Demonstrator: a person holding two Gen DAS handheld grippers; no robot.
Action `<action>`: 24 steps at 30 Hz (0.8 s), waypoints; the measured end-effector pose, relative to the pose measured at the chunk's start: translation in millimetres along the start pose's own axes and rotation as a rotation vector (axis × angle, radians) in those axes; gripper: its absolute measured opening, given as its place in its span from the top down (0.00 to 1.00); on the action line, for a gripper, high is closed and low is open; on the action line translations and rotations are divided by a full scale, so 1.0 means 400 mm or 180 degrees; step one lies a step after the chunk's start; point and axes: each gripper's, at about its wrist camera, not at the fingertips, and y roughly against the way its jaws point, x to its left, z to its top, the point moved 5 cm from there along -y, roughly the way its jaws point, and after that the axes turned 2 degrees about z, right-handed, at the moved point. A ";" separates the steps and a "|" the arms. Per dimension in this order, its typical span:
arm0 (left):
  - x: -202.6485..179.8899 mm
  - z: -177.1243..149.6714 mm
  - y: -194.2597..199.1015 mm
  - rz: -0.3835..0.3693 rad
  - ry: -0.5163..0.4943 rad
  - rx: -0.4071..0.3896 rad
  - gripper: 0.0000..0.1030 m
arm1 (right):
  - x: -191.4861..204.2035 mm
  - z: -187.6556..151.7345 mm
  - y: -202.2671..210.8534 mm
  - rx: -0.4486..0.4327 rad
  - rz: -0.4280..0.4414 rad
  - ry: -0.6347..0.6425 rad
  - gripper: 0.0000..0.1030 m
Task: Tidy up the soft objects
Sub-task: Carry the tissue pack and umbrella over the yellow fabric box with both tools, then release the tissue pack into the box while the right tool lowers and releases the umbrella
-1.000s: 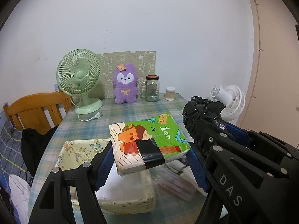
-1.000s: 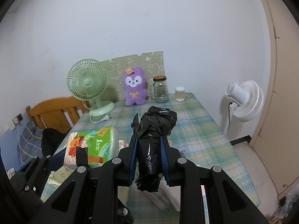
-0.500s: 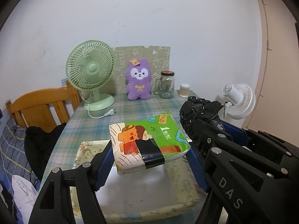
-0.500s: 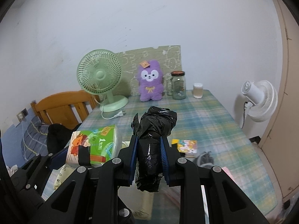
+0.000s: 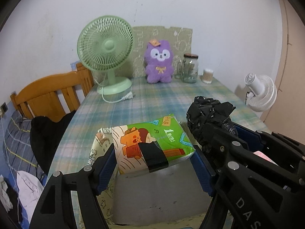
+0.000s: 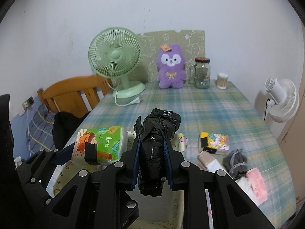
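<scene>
Above the fabric storage box (image 5: 99, 173), left gripper (image 5: 154, 164) clamps a tissue pack (image 5: 152, 145); right gripper (image 6: 152, 158) squeezes a black plastic bag roll (image 6: 156, 145)

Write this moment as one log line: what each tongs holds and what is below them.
left tongs: shut on tissue pack | right tongs: shut on black bag roll | below: fabric storage box

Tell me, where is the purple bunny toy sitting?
The purple plush toy sits at the table's far end against the wall, between the green fan and the glass jar.
</scene>
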 end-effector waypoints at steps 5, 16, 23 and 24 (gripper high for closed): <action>0.011 -0.020 -0.034 -0.0033 0.0034 0.0188 0.22 | 0.005 -0.014 -0.034 0.0117 -0.0003 0.0019 0.74; 0.028 -0.044 -0.074 -0.0081 0.0123 0.0388 0.06 | 0.015 -0.028 -0.082 0.0272 -0.0028 0.0044 0.73; 0.024 -0.046 -0.065 -0.0116 0.0139 0.0359 0.05 | 0.003 -0.035 -0.083 0.0289 -0.0036 -0.0058 0.34; 0.024 -0.046 -0.063 -0.0115 0.0144 0.0352 0.04 | 0.002 -0.033 -0.077 0.0266 -0.0071 -0.0051 0.32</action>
